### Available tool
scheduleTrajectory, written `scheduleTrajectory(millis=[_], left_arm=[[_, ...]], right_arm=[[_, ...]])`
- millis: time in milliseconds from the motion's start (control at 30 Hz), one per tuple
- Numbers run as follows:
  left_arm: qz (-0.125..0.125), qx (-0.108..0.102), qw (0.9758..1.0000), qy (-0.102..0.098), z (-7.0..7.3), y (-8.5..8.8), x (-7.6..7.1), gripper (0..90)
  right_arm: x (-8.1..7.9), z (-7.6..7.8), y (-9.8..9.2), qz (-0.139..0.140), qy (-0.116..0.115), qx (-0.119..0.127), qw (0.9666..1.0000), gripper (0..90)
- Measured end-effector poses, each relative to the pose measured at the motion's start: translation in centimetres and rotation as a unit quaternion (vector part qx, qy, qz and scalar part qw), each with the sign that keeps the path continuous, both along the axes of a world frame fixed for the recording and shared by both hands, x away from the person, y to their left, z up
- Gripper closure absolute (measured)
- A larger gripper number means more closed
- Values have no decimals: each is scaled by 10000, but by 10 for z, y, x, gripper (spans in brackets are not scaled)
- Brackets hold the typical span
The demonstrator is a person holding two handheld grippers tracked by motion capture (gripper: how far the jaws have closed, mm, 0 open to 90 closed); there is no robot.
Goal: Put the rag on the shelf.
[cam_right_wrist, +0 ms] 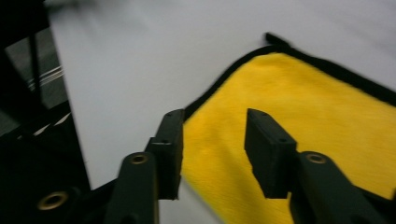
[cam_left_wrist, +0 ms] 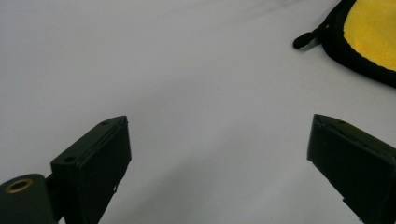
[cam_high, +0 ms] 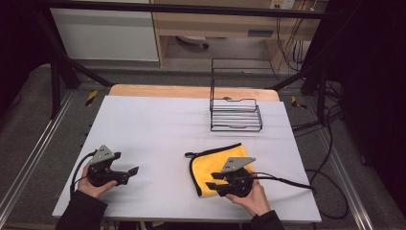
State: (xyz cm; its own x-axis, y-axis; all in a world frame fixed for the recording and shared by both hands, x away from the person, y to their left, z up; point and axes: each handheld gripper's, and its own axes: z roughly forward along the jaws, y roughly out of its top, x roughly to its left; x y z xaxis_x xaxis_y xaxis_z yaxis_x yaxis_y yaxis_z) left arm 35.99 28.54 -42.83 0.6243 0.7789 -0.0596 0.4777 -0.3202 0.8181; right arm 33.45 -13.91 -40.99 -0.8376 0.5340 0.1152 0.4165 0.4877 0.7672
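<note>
Under your right gripper lies the yellow cloth (black-edged), near the white table's front edge, jaws partly open over its corner. Your left gripper, jaws wide and empty, hovers well apart to the cloth's left.

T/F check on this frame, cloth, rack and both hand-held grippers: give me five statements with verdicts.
1. The yellow cloth lies flat on the white table. True.
2. The wire rack holds the cloth. False: the rack is empty and the cloth lies nearer the person.
3. The left hand-held gripper is open over bare table. True.
4. The right hand-held gripper is shut on the cloth. False: its jaws stand apart at the cloth's edge.
5. The cloth has a red border. False: the border is black.
</note>
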Motion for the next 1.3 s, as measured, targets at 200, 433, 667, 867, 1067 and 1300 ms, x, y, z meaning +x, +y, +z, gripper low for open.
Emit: scheduleTrajectory(millis=[200,433,667,867,1067,1300], left_arm=[[-114,31,9999,34,6,-17,2,38],[-265,162,9995,70,12,-45,9,65],[-406,243,9988,123,21,-85,23,166],[-597,398,9970,295,23,-125,38,238],[-738,379,9958,381,21,-162,52,321],[-984,657,9904,717,1,-196,69,431]], right_arm=[[8,2,-37,-918,-127,40,9957,327],[14,-8,-71,-1696,6,19,9855,212],[12,-20,-90,-2082,150,-158,9778,262],[8,-28,-100,-2295,262,-181,9728,322],[6,-28,-103,-2357,219,-191,9714,391],[5,-32,-101,-2440,279,-259,9690,460]])
